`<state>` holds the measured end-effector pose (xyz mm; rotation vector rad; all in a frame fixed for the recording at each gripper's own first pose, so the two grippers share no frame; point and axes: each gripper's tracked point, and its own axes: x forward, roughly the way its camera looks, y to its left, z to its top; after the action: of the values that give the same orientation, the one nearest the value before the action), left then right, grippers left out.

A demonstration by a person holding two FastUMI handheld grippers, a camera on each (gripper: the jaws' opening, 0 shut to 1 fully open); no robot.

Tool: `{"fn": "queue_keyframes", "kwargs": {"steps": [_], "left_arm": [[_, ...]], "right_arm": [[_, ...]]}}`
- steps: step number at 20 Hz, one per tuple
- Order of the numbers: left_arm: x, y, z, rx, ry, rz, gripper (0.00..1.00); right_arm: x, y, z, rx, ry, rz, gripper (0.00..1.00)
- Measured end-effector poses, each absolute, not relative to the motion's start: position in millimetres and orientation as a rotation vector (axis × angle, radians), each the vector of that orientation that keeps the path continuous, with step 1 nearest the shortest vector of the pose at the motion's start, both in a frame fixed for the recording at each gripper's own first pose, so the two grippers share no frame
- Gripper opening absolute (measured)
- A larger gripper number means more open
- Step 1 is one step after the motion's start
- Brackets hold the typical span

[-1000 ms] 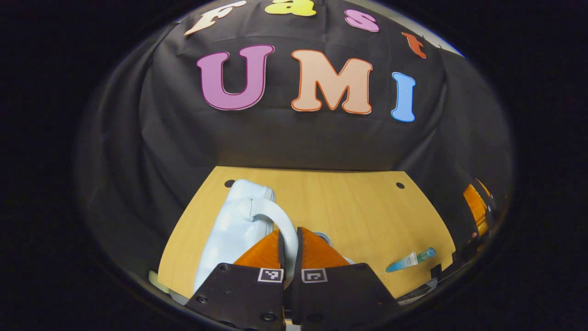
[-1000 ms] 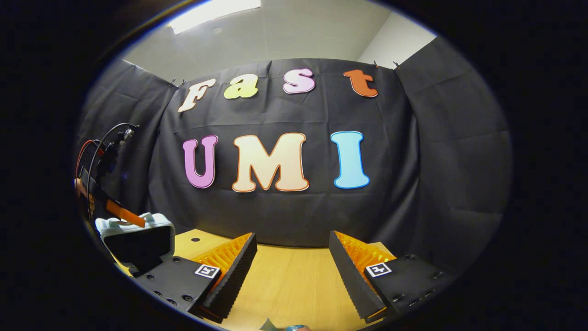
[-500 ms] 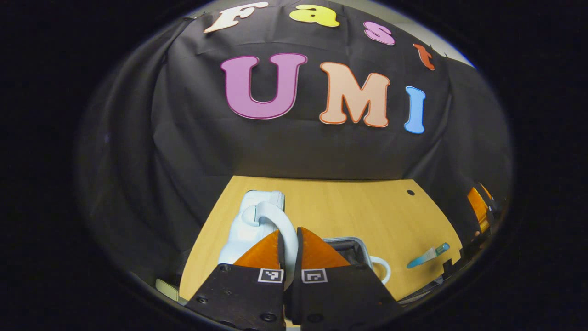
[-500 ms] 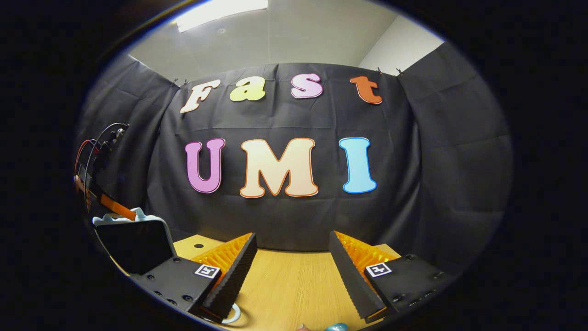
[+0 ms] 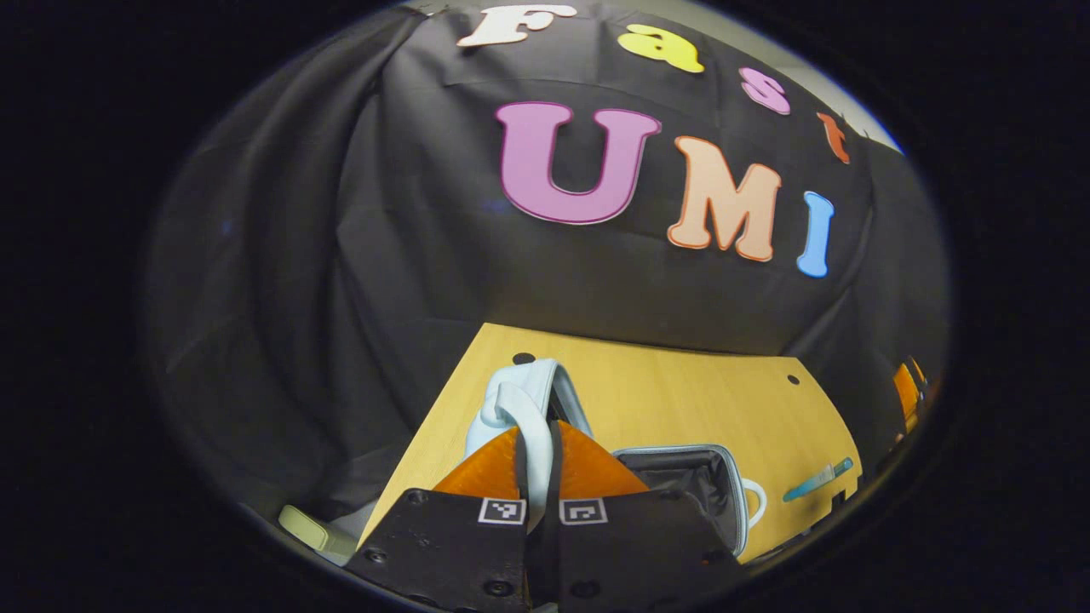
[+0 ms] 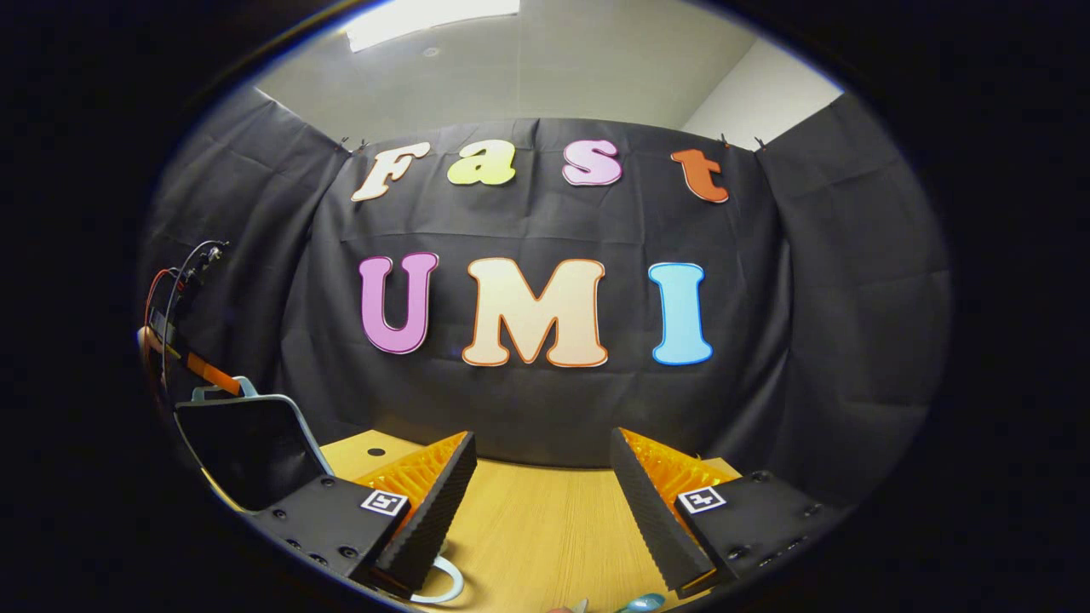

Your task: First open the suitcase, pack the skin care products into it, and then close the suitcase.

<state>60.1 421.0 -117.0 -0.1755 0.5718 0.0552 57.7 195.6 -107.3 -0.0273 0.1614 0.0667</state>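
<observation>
In the left gripper view the left gripper (image 5: 536, 477) sits at the bottom, its two fingers pressed together on the pale blue handle (image 5: 521, 417) of the suitcase lid (image 5: 545, 396), which stands raised on edge just beyond the fingertips. Right of the fingers lies the base (image 5: 711, 489) of the open suitcase, its dark lining showing inside a pale rim, with a white loop handle (image 5: 756, 504) at its right side. Farther right on the wooden table (image 5: 681, 409) lies a slim blue-green tube (image 5: 817, 480), apart from the suitcase and near the table's right edge. A pale yellow-green thing (image 5: 306, 528) shows low at the left, off the table edge; what it is cannot be told. In the right gripper view the right gripper (image 6: 541, 502) hangs over the table (image 6: 536, 528) with its fingers wide apart and nothing between them. A white loop (image 6: 443, 583) shows under its left finger, and the tip of the tube (image 6: 643, 603) lies at the bottom edge. Farther left the lid (image 6: 247, 447) stands up, dark inside facing the camera, with the left gripper (image 6: 204, 372) at its top edge and cables (image 6: 183, 272) above it.
</observation>
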Motion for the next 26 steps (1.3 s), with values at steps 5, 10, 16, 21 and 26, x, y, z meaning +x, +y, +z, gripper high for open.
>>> {"fn": "queue_keyframes", "kwargs": {"steps": [5, 10, 16, 21, 26], "left_arm": [[50, 465, -142, -0.192, 0.599, 0.128, 0.0], [42, 497, -175, -0.21, 0.655, 0.179, 0.0], [27, 532, -233, -0.357, 0.712, 0.259, 0.0], [5, 551, -298, -0.449, 0.8, 0.357, 0.0], [-11, 568, -332, -0.334, 0.868, 0.464, 0.07]], "right_arm": [[58, 210, -105, -0.027, 0.162, 0.094, 0.99], [59, 212, -112, -0.032, 0.188, 0.091, 0.99], [58, 214, -119, -0.058, 0.22, 0.088, 1.0], [59, 223, -118, -0.09, 0.235, 0.127, 0.99], [59, 210, -118, -0.108, 0.24, 0.114, 0.99]]}}
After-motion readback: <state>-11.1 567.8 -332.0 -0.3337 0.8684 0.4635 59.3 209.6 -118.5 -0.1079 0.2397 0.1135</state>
